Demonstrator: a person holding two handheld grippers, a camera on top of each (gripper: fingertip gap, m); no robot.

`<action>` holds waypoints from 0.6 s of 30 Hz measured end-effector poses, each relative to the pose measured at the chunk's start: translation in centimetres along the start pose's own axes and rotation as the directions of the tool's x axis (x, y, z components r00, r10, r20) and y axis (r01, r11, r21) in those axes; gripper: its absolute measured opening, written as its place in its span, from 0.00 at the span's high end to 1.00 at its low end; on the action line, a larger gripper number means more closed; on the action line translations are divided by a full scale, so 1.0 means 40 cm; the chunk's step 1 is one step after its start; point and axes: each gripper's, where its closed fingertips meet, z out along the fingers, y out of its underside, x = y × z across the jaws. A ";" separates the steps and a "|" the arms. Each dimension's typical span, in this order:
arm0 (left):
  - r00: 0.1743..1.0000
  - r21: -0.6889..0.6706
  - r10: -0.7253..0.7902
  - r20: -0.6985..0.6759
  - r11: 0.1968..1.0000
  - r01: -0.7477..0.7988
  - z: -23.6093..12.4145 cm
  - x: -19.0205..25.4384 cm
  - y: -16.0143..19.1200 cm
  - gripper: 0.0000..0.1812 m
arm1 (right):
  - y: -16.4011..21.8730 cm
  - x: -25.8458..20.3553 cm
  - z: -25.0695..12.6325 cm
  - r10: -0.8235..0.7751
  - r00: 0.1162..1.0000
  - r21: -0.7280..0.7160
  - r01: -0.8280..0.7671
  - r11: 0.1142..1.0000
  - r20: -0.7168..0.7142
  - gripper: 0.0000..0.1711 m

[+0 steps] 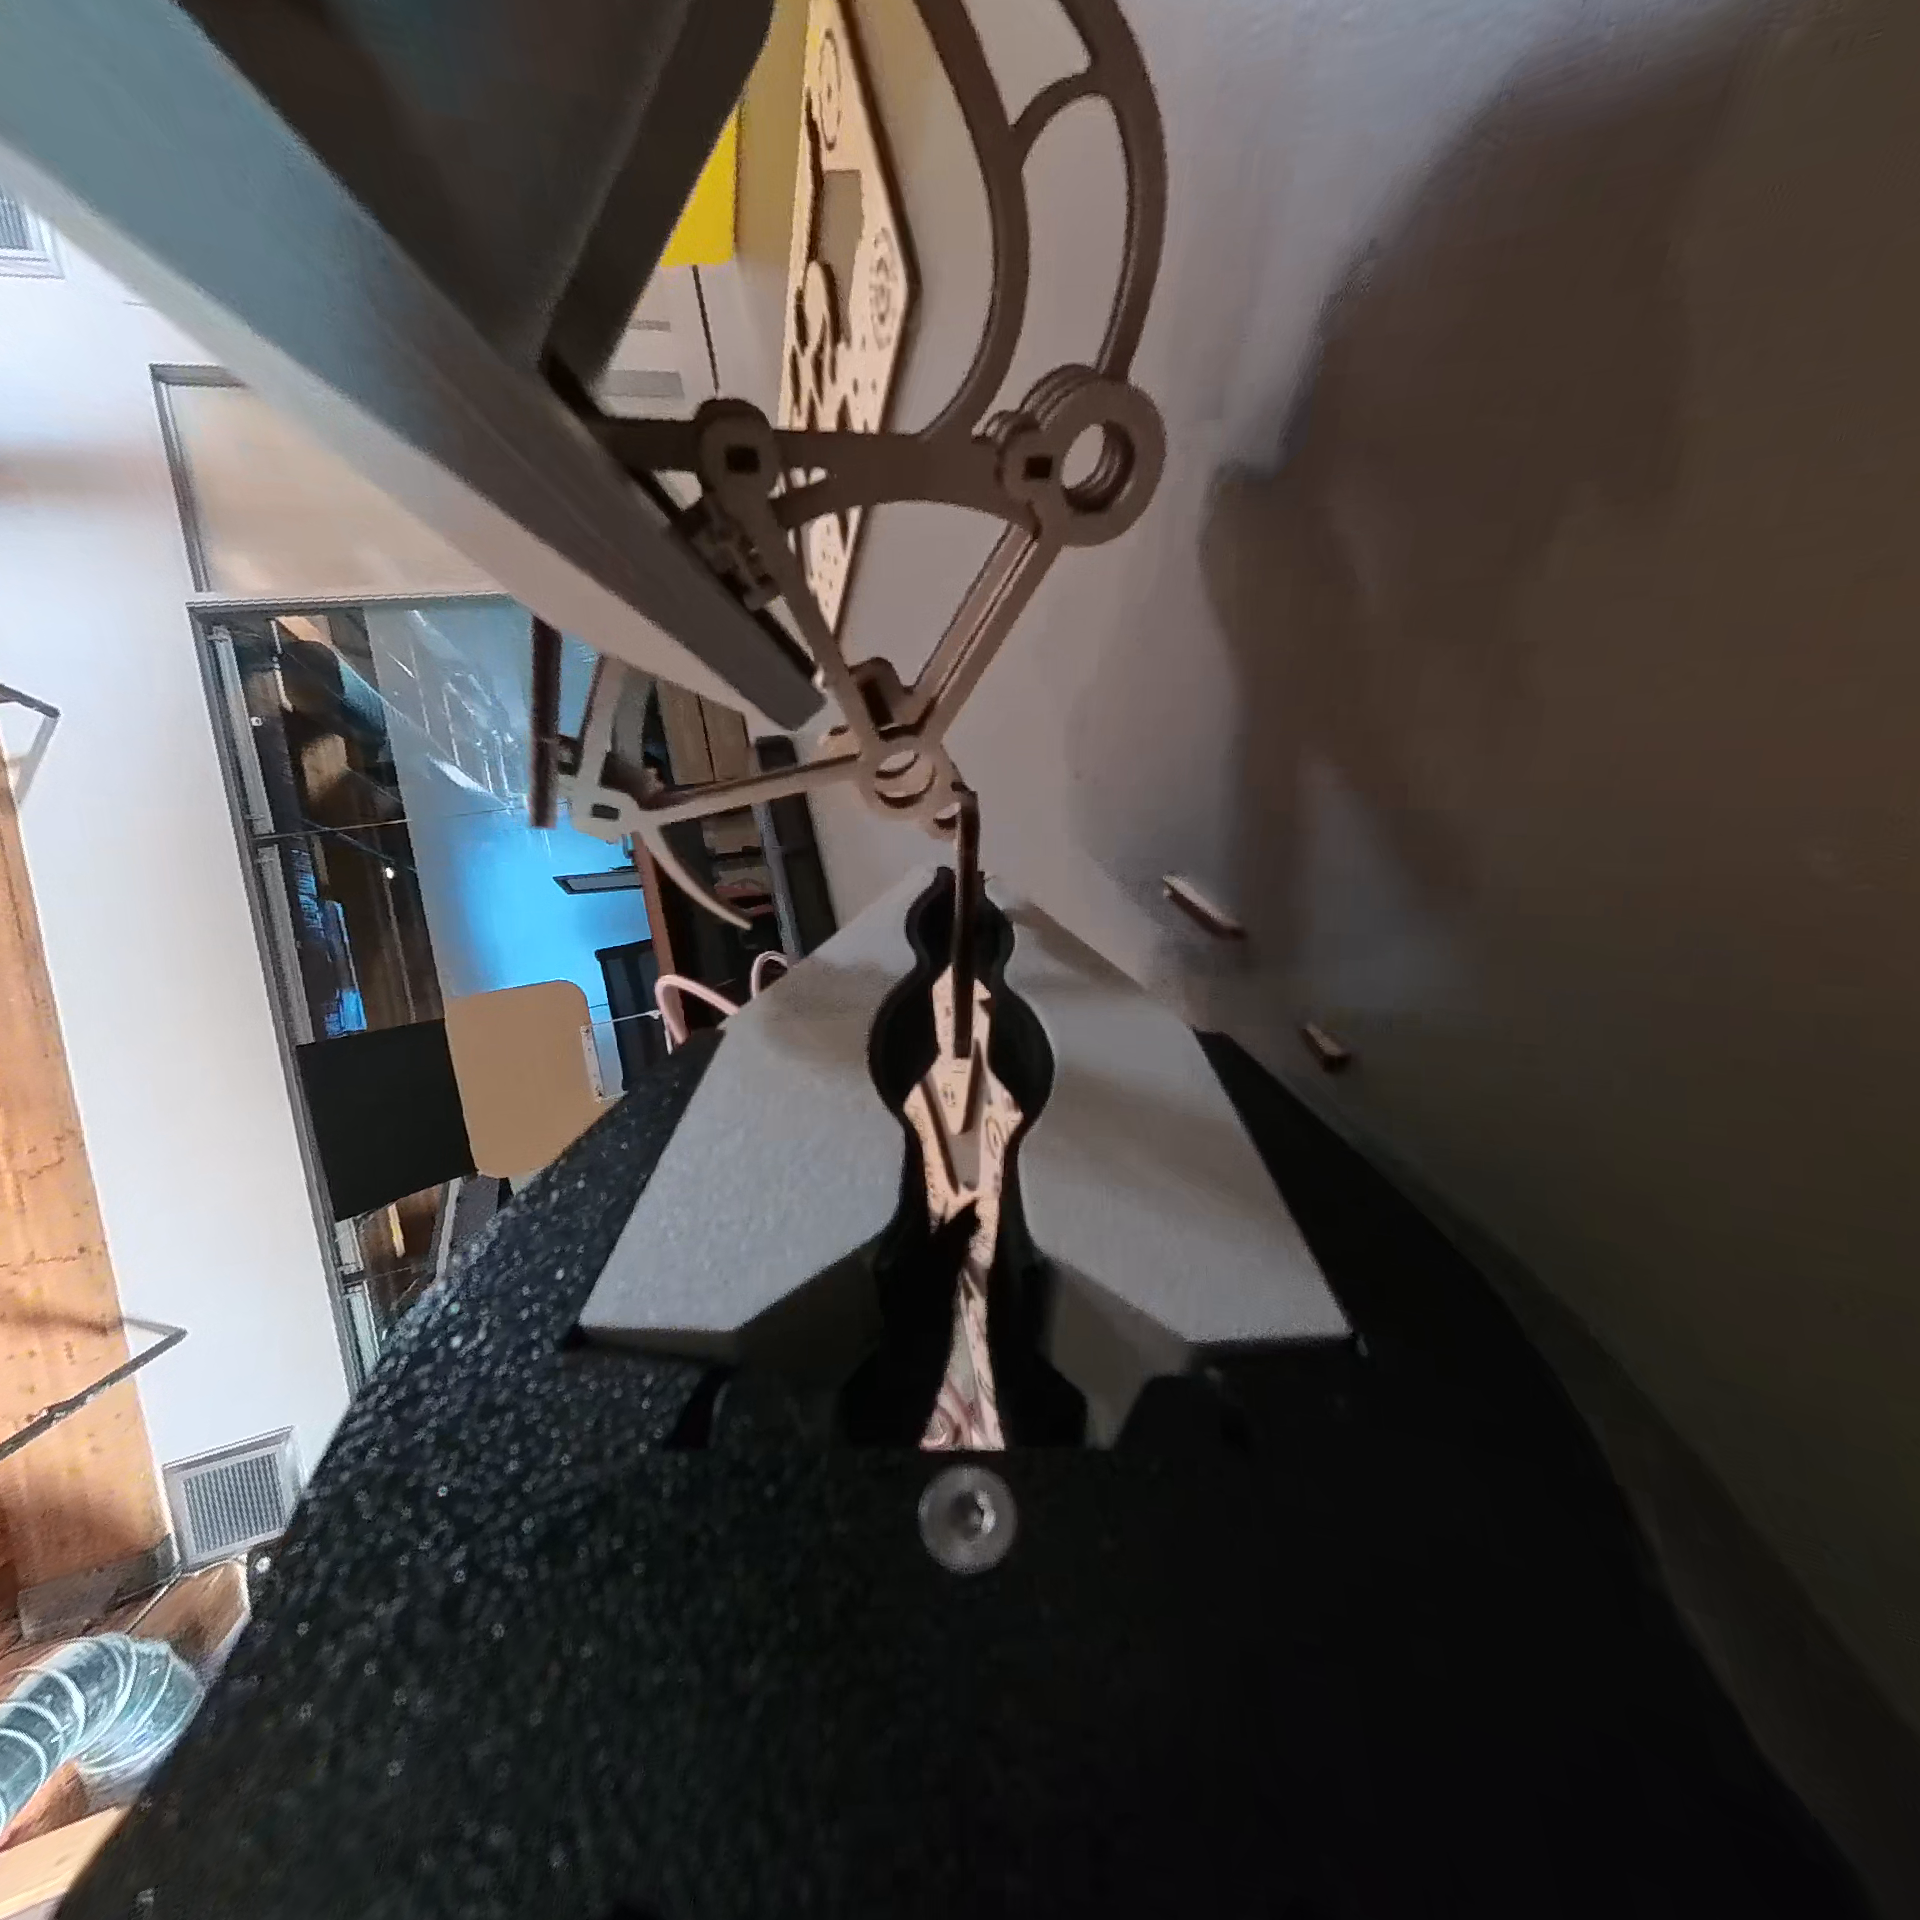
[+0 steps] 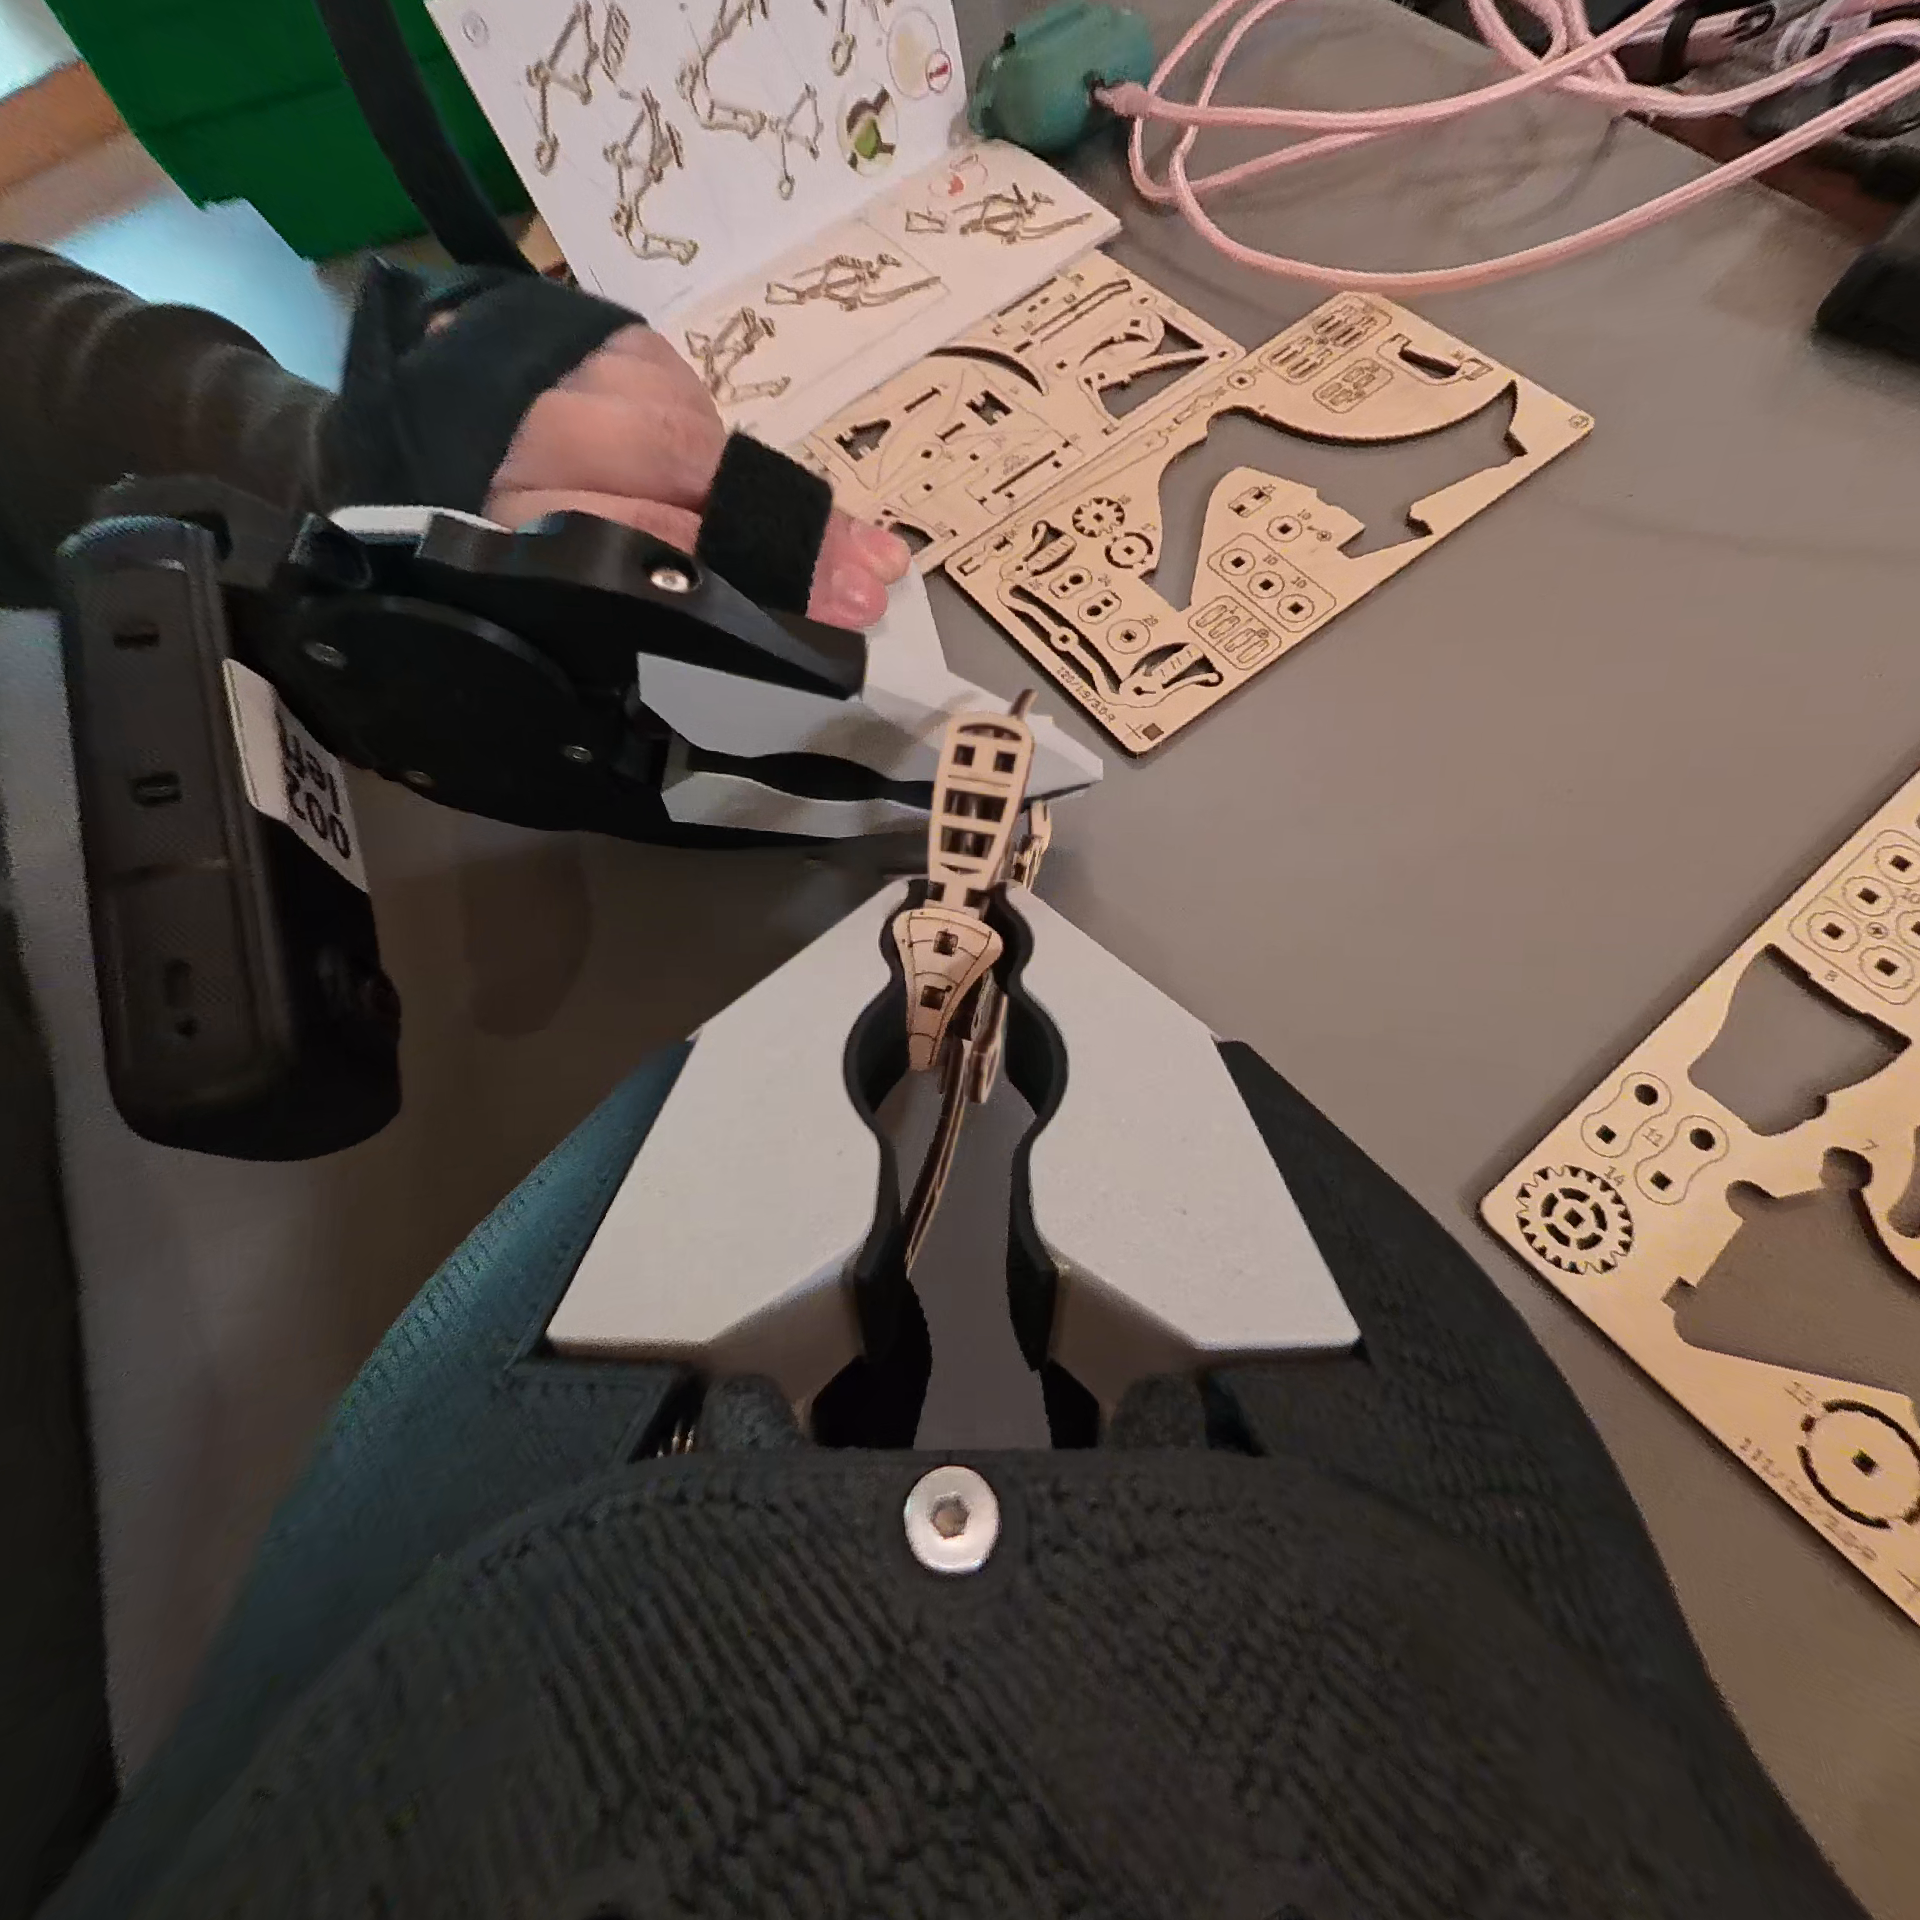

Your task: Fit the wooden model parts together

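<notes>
In the right wrist view my right gripper (image 2: 961, 899) is shut on the wooden model (image 2: 977, 790), a slim openwork assembly that stands up out of its jaws. My left gripper (image 2: 1039, 769) comes in from the left in a gloved hand, its tips right at the model's top. In the left wrist view my left gripper (image 1: 961, 904) is shut on a thin flat engraved wooden part (image 1: 961, 1101). A dark strip of the model (image 1: 1039, 468) reaches down into its jaws. The right gripper's grey finger (image 1: 520, 468) crosses the upper left.
Punched wooden part sheets (image 2: 1299, 499) lie on the grey table (image 2: 1351, 831) behind the model, with another sheet (image 2: 1714, 1195) at the right. An open instruction booklet (image 2: 790, 156), a pink cord (image 2: 1351, 208) and a teal object (image 2: 1060, 73) lie at the back. Small loose wooden bits (image 1: 1200, 904) lie on the table. Some 6 centimetres of space lies between my two pairs of fingers.
</notes>
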 end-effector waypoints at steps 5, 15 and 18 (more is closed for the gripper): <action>1.000 0.010 -0.003 -0.028 1.000 0.004 0.002 0.016 -0.011 1.00 | 0.021 0.016 0.014 -0.052 0.997 -0.065 0.048 0.997 -0.061 0.93; 1.000 0.019 0.003 -0.031 1.000 -0.003 -0.002 0.021 -0.019 1.00 | 0.058 0.023 0.045 -0.082 0.993 -0.188 0.065 0.980 -0.085 0.93; 1.000 0.020 0.015 -0.022 1.000 -0.015 -0.004 0.021 -0.019 1.00 | 0.054 0.027 0.045 -0.099 0.990 -0.184 0.080 0.980 -0.095 0.94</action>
